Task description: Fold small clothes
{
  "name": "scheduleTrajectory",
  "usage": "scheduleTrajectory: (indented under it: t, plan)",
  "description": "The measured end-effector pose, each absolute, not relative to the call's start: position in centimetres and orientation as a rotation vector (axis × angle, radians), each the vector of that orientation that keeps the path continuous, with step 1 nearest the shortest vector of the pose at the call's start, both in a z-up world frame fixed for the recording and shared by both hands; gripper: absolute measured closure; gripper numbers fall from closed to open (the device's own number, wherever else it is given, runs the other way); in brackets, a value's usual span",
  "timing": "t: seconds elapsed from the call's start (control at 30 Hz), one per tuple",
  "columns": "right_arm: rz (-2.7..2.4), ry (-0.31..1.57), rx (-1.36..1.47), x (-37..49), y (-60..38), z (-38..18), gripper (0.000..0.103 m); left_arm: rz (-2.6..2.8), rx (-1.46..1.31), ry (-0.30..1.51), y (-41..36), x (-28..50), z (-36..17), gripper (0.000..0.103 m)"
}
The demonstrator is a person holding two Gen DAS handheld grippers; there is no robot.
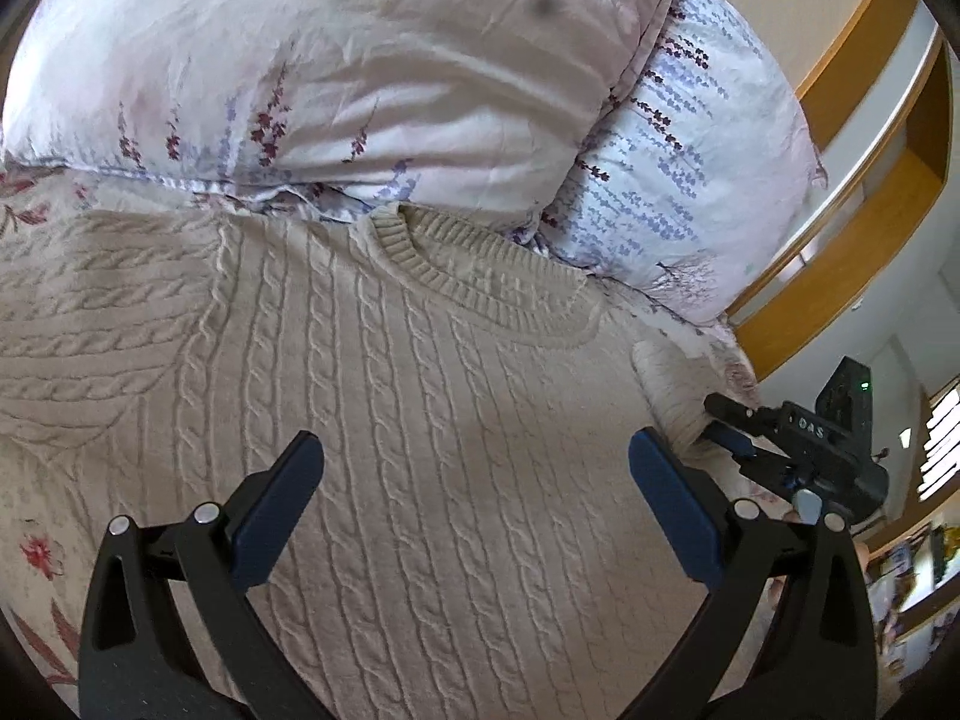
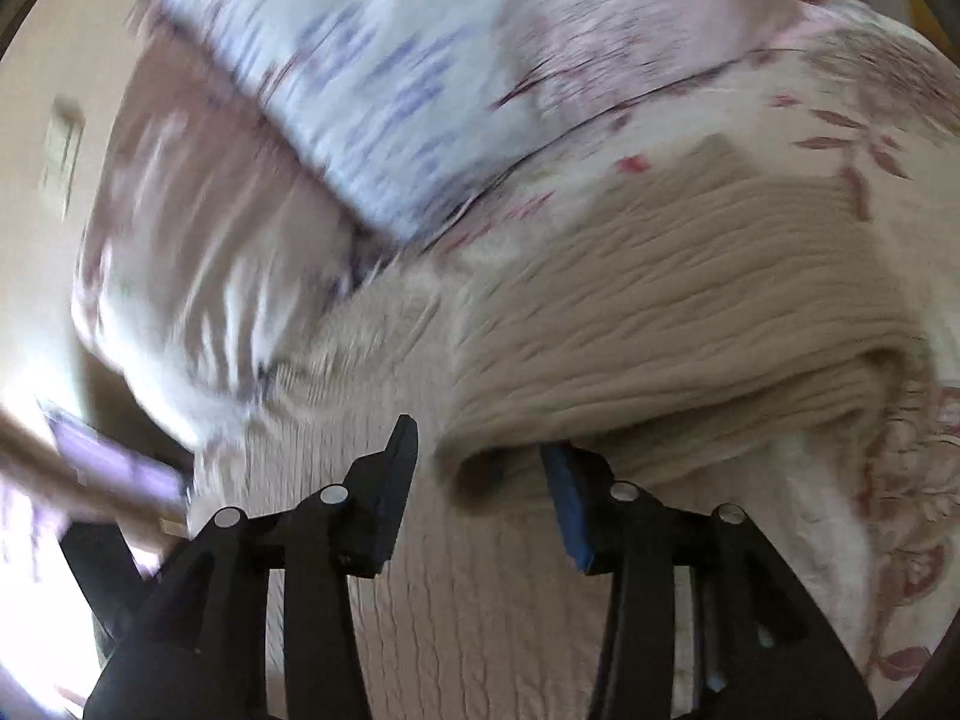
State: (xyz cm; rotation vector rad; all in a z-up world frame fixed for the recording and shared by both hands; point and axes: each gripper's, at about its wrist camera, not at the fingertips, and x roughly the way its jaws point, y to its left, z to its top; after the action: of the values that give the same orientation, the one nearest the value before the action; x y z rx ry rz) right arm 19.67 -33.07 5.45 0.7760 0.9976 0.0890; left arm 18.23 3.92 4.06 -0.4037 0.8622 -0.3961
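A beige cable-knit sweater (image 1: 420,396) lies flat on the bed, its ribbed collar (image 1: 480,276) toward the pillows. My left gripper (image 1: 474,456) hovers over the sweater's chest, open and empty. My right gripper (image 1: 720,420) shows at the sweater's right edge, its fingers at a raised fold of knit. In the blurred right wrist view my right gripper (image 2: 480,450) is open, and a lifted, folded-over part of the sweater (image 2: 690,312) hangs just beyond its fingertips. I cannot tell whether the knit touches the fingers.
Two floral pillows (image 1: 372,72) (image 1: 690,180) lie at the head of the bed, just beyond the collar. A floral bedsheet (image 1: 36,552) shows at the left. A wooden bed frame and shelf (image 1: 870,192) stand at the right.
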Motion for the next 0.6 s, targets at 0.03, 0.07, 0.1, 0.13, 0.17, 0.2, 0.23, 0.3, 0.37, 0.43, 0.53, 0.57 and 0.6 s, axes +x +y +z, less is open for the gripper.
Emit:
scheduleTrajectory:
  t: [0.03, 0.07, 0.1, 0.13, 0.17, 0.2, 0.23, 0.3, 0.37, 0.43, 0.53, 0.57, 0.6]
  plan:
    - [0.056, 0.984, 0.815, 19.5, -34.1, 5.4, 0.059, -0.398, -0.411, 0.867, 4.0, 18.3, 4.0, 0.002]
    - [0.034, 0.978, 0.835, 19.2, -34.8, 5.4, 0.059, -0.393, -0.414, 0.871, 4.0, 18.3, 3.9, 0.002]
    - [0.006, 0.974, 0.854, 19.2, -35.4, 5.2, 0.059, -0.387, -0.414, 0.874, 4.1, 18.4, 3.8, 0.002]
    - [-0.020, 0.970, 0.869, 19.1, -36.0, 5.1, 0.059, -0.380, -0.413, 0.877, 4.1, 18.4, 3.8, 0.002]
    - [-0.051, 0.966, 0.882, 19.0, -36.7, 4.9, 0.059, -0.375, -0.414, 0.880, 4.2, 18.5, 3.7, 0.002]
    - [-0.071, 0.963, 0.890, 19.1, -37.2, 4.8, 0.059, -0.372, -0.415, 0.882, 4.3, 18.5, 3.7, 0.002]
    - [-0.097, 0.956, 0.895, 19.1, -37.7, 4.7, 0.059, -0.367, -0.419, 0.885, 4.5, 18.5, 3.6, 0.002]
    - [-0.140, 0.945, 0.882, 19.5, -37.8, 4.7, 0.067, -0.366, -0.432, 0.888, 4.8, 18.5, 3.5, 0.002]
    - [-0.185, 0.931, 0.849, 19.6, -37.9, 5.0, 0.078, -0.378, -0.453, 0.889, 5.2, 18.5, 3.5, 0.002]
    - [-0.245, 0.904, 0.727, 20.0, -37.1, 6.5, 0.086, -0.394, -0.470, 0.885, 5.6, 18.5, 3.5, 0.002]
    - [-0.209, 0.822, 0.518, 20.9, -33.4, 9.7, 0.091, -0.416, -0.493, 0.869, 5.9, 18.5, 3.8, 0.002]
    - [-0.155, 0.796, 0.469, 21.1, -31.6, 10.7, 0.091, -0.421, -0.500, 0.864, 5.9, 18.5, 3.9, 0.002]
    - [-0.097, 0.780, 0.426, 21.5, -29.7, 11.5, 0.091, -0.426, -0.509, 0.859, 6.0, 18.4, 4.0, 0.002]
